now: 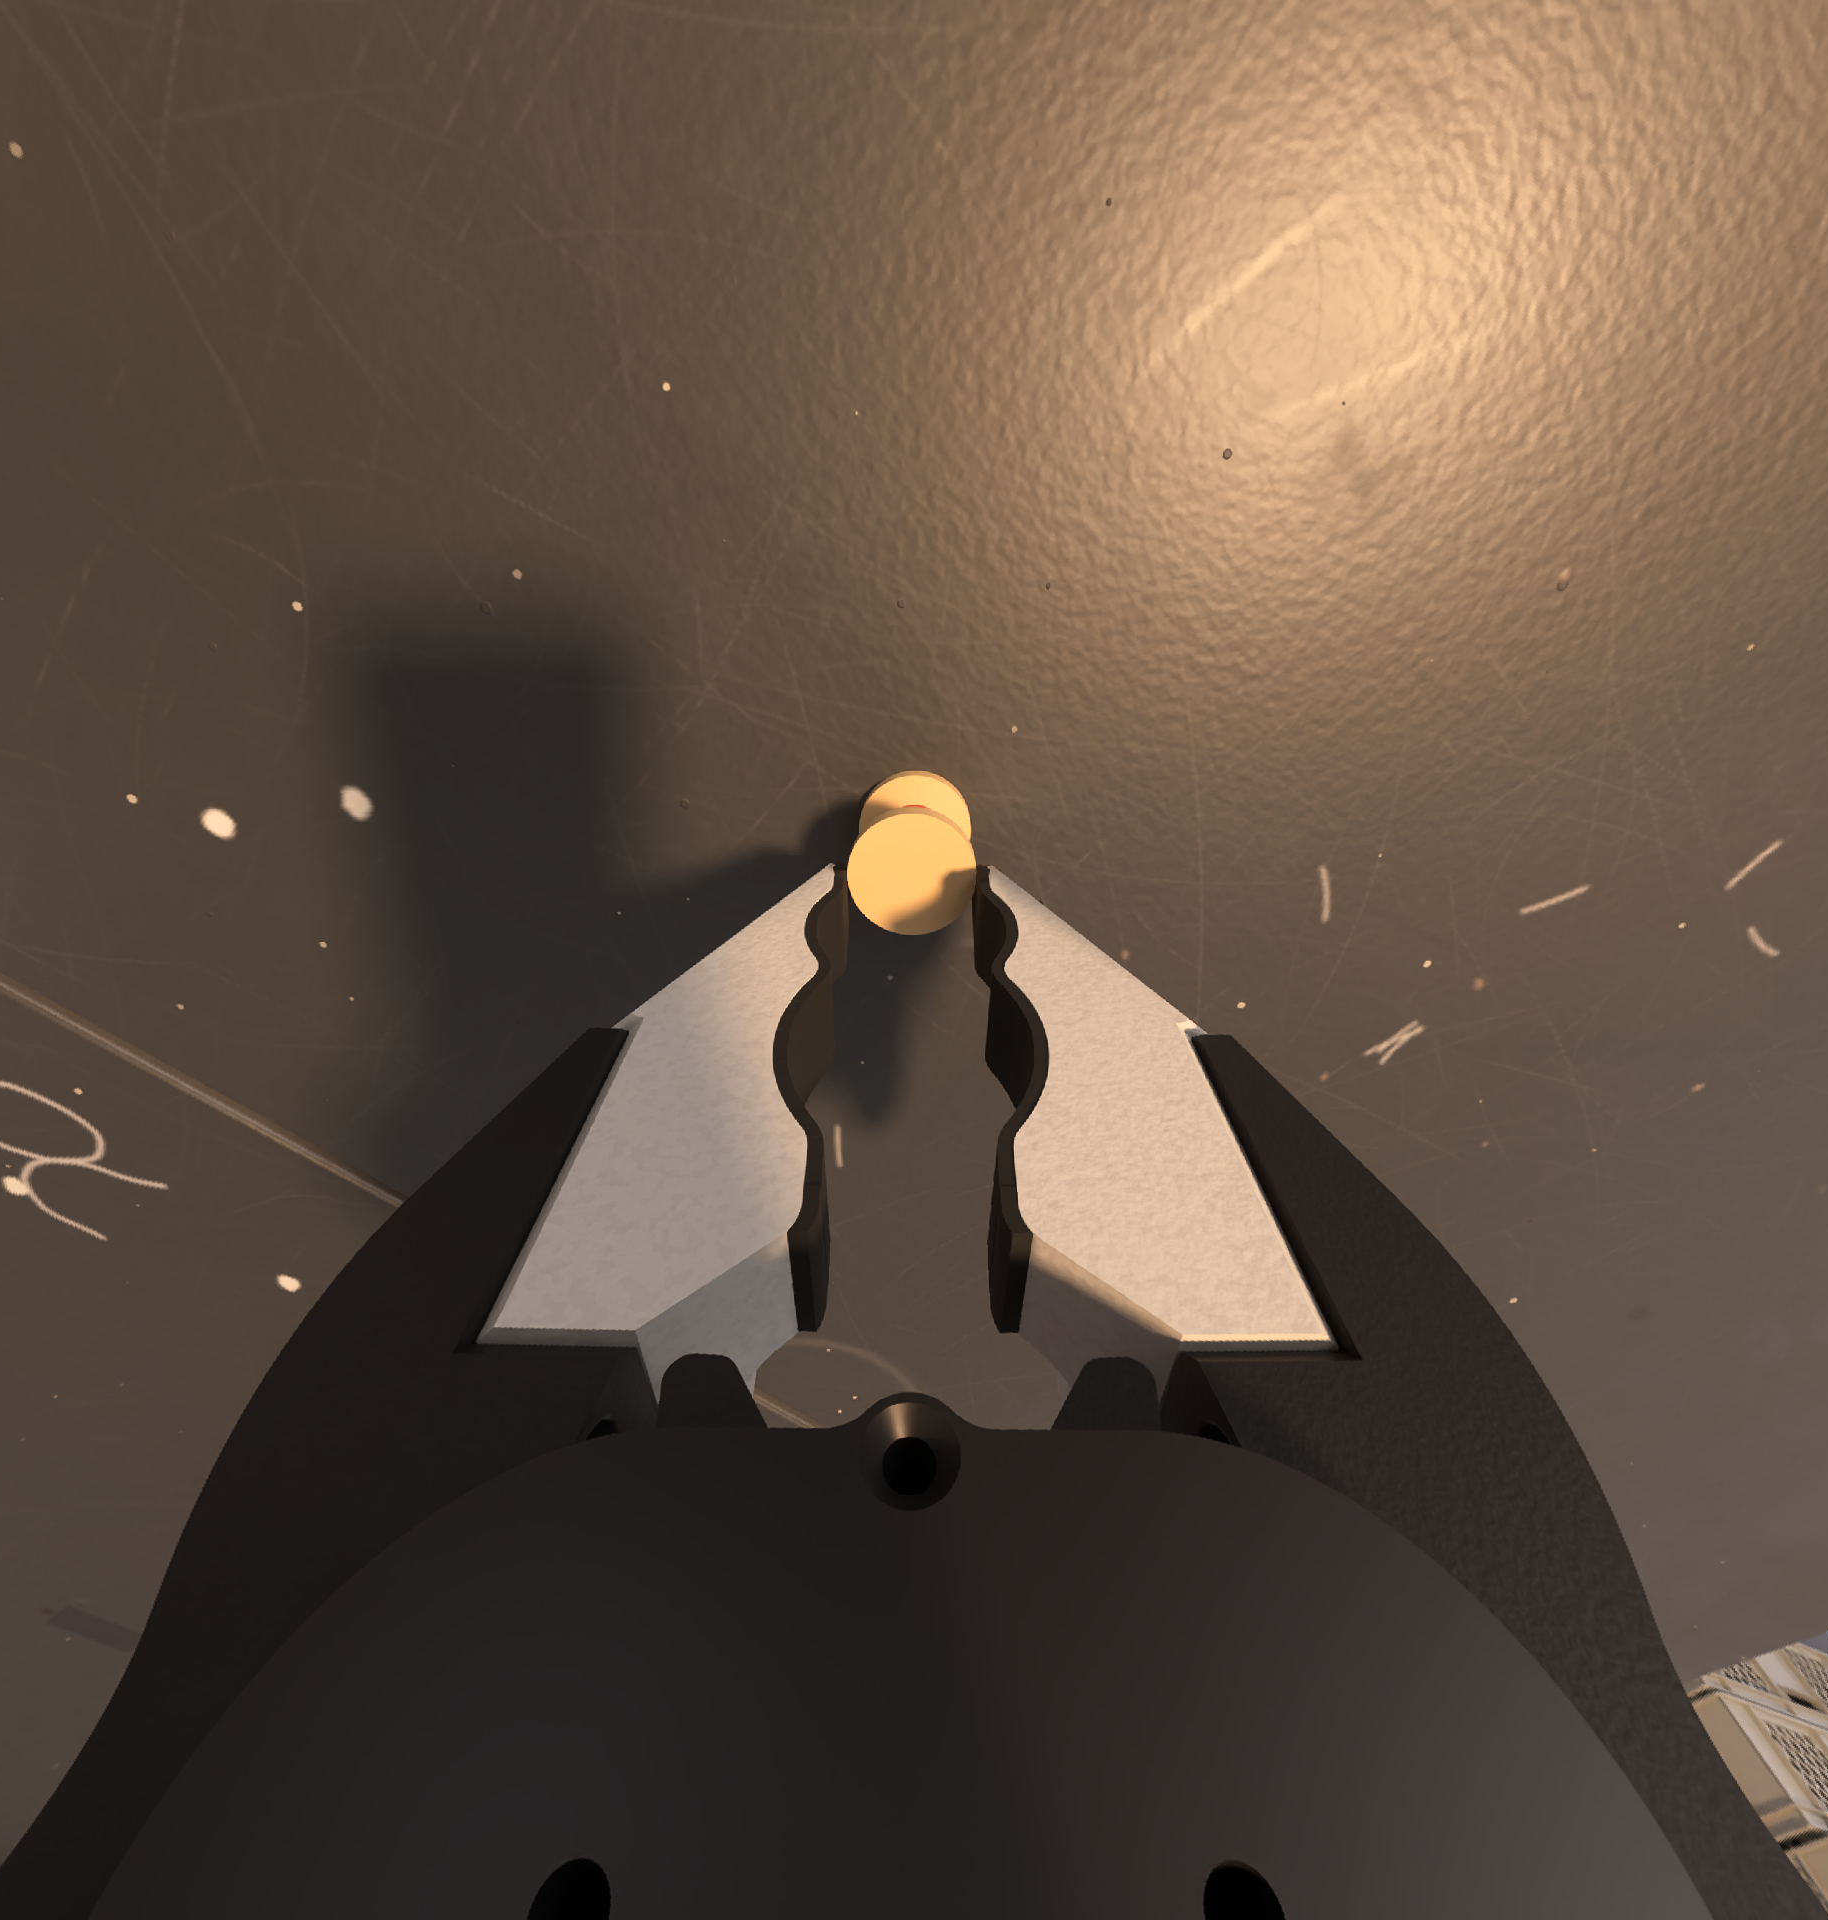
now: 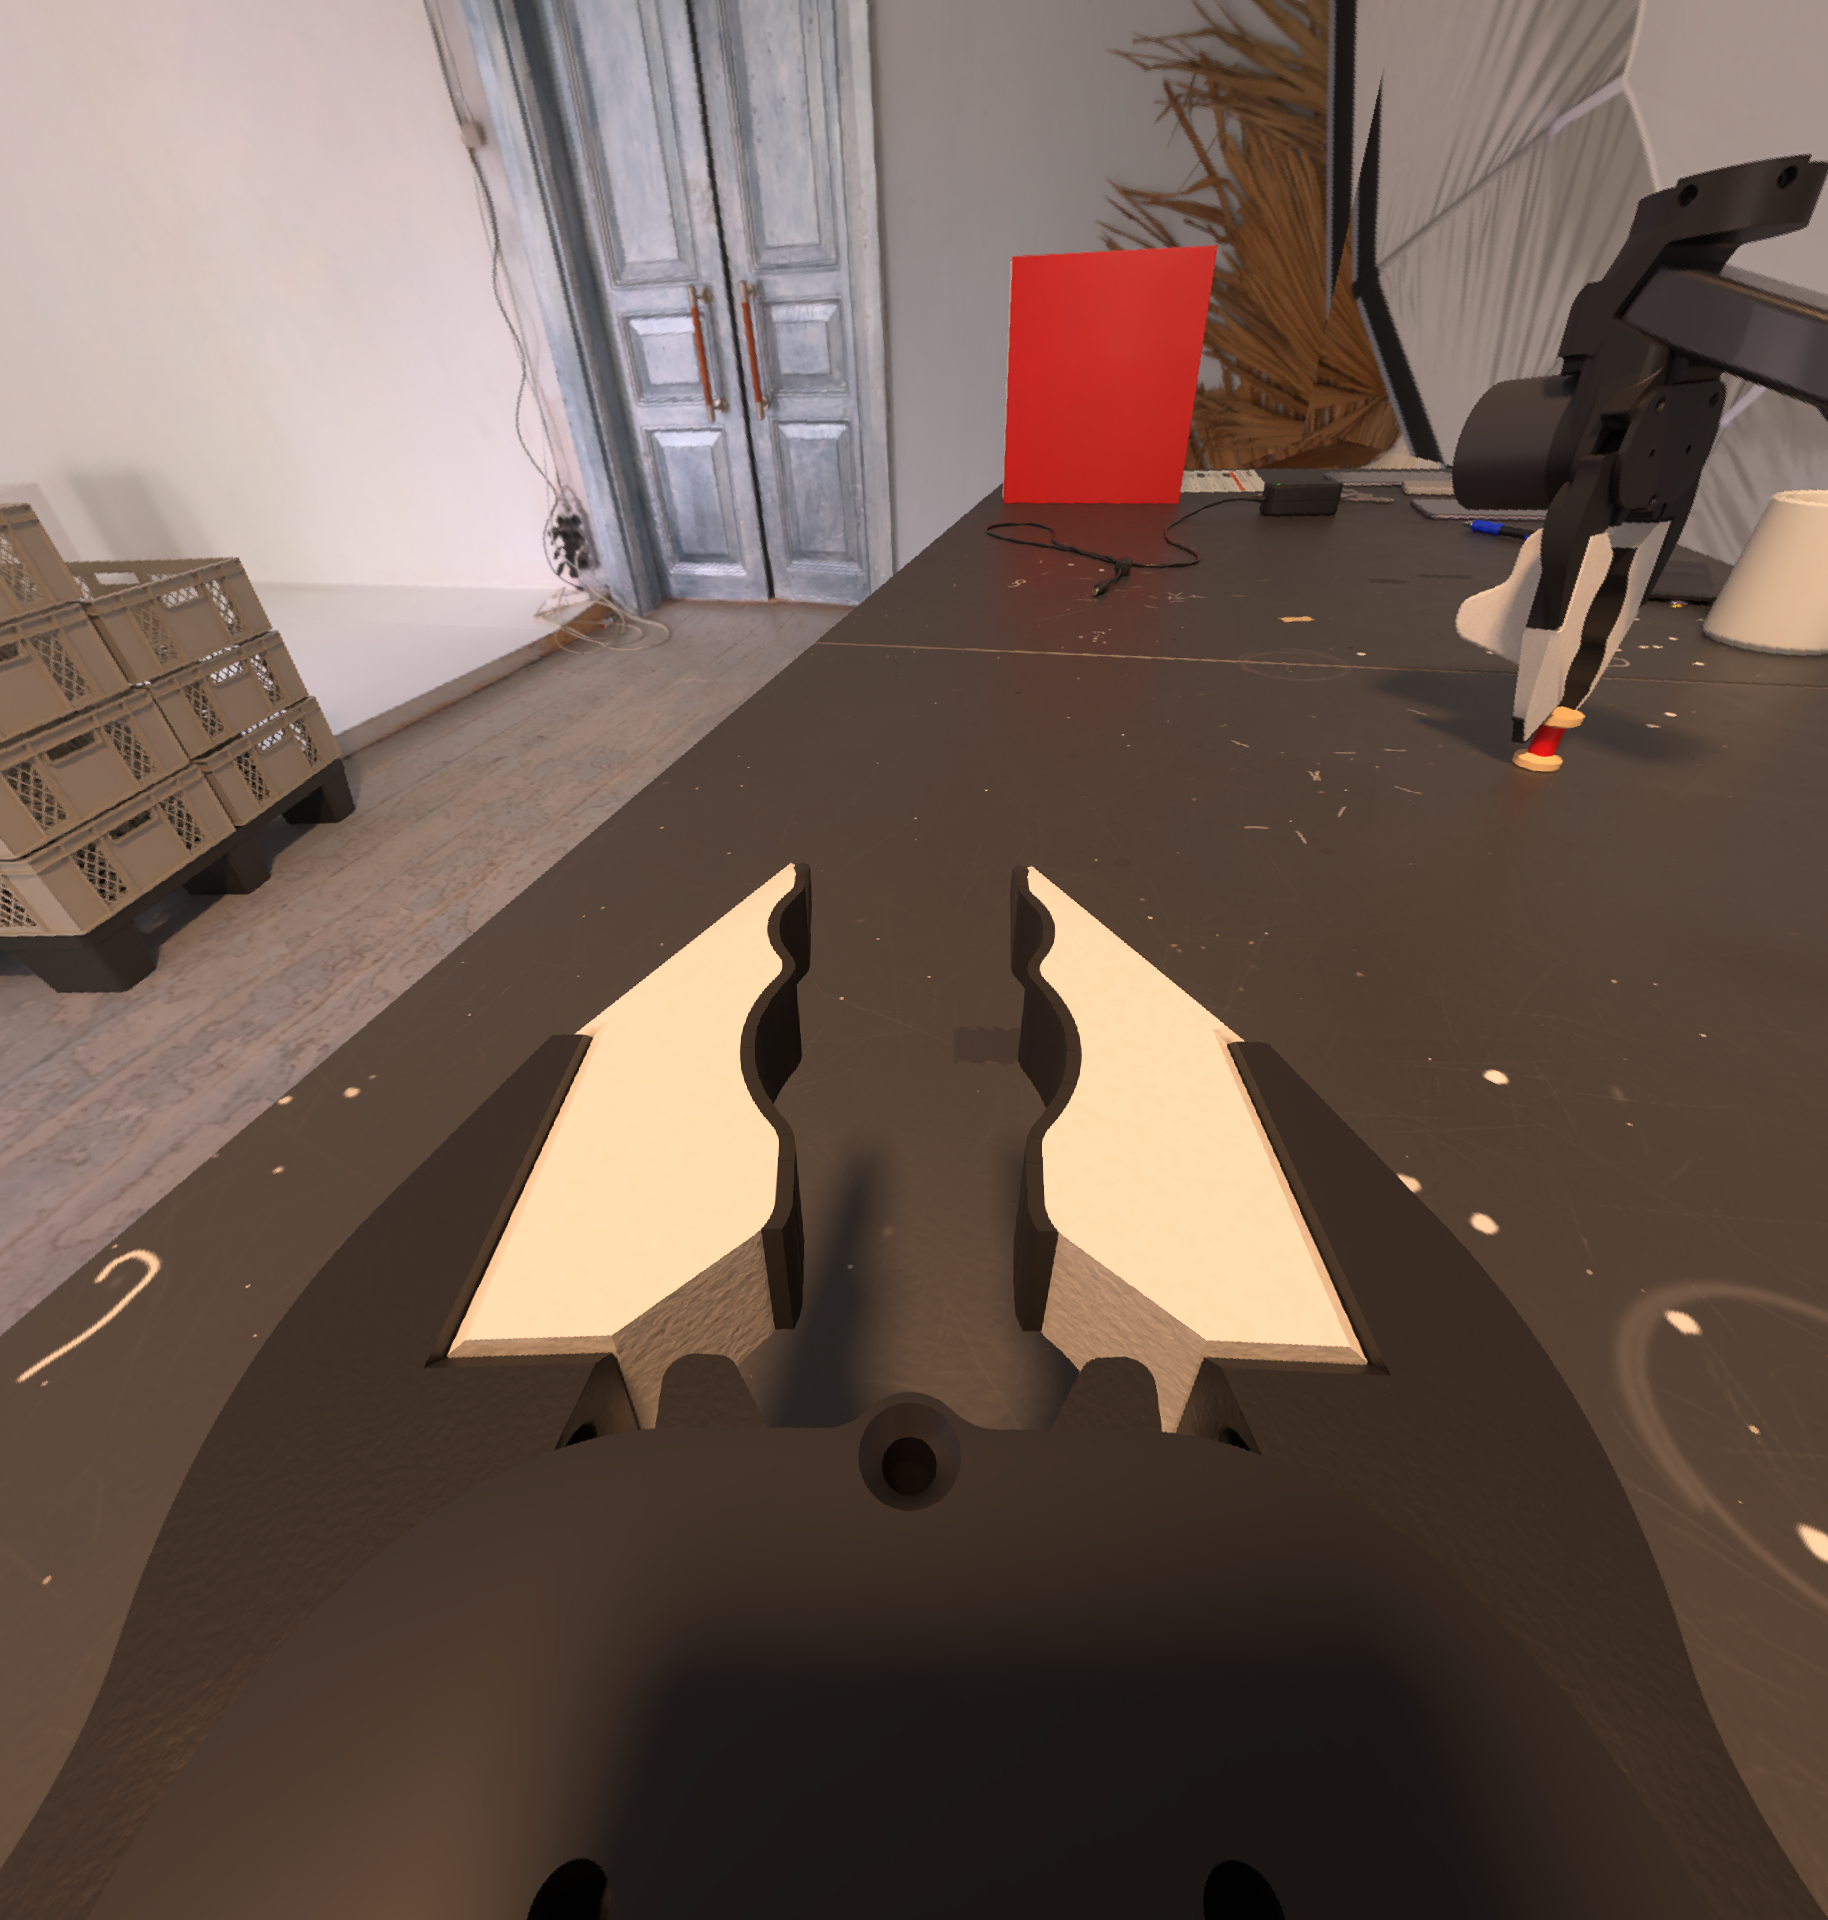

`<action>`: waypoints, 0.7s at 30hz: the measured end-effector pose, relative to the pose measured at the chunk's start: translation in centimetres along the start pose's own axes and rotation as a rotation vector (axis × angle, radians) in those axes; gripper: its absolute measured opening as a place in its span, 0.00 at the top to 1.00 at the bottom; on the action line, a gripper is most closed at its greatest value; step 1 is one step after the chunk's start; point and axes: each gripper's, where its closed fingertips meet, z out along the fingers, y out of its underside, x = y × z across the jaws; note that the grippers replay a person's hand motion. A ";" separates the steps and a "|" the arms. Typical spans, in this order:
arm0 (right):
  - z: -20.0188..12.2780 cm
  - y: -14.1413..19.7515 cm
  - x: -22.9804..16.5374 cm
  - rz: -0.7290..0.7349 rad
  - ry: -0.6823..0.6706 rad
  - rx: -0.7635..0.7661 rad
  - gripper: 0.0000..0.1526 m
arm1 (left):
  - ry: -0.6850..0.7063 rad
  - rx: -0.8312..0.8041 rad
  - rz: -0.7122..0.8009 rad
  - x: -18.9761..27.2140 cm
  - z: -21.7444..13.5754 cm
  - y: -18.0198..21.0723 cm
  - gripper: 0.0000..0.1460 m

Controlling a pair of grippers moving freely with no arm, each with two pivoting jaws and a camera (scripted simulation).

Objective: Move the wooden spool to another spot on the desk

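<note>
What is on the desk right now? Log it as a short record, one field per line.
target: wooden spool, red thread, standing on end on the desk
left gripper: fingertips at the spool's top flange, one each side; contact unclear
right gripper: open, empty, low over the desk, far from the spool
nearby: white cylinder behind the spool
far edge: red board, black cable
off desk: stacked crates on the floor

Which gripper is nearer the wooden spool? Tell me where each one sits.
Left. The left gripper has its fingertips at the top flange of the wooden spool, pointing down. The right gripper hangs open far across the desk, holding nothing.
</note>
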 end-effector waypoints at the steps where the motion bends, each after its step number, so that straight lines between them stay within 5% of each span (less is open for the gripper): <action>1: 0.0 0.0 0.0 0.002 -0.002 -0.001 0.75 | 0.002 0.005 -0.003 0.0 0.0 0.0 0.84; 15: 0.1 -0.1 -0.9 -0.014 -0.026 -0.009 0.75 | -0.053 0.021 -0.053 -0.5 -0.4 -0.1 0.84; 21: 0.2 -0.4 -1.3 -0.023 -0.034 0.001 0.75 | -0.106 0.138 -0.105 0.0 -4.2 -1.3 0.84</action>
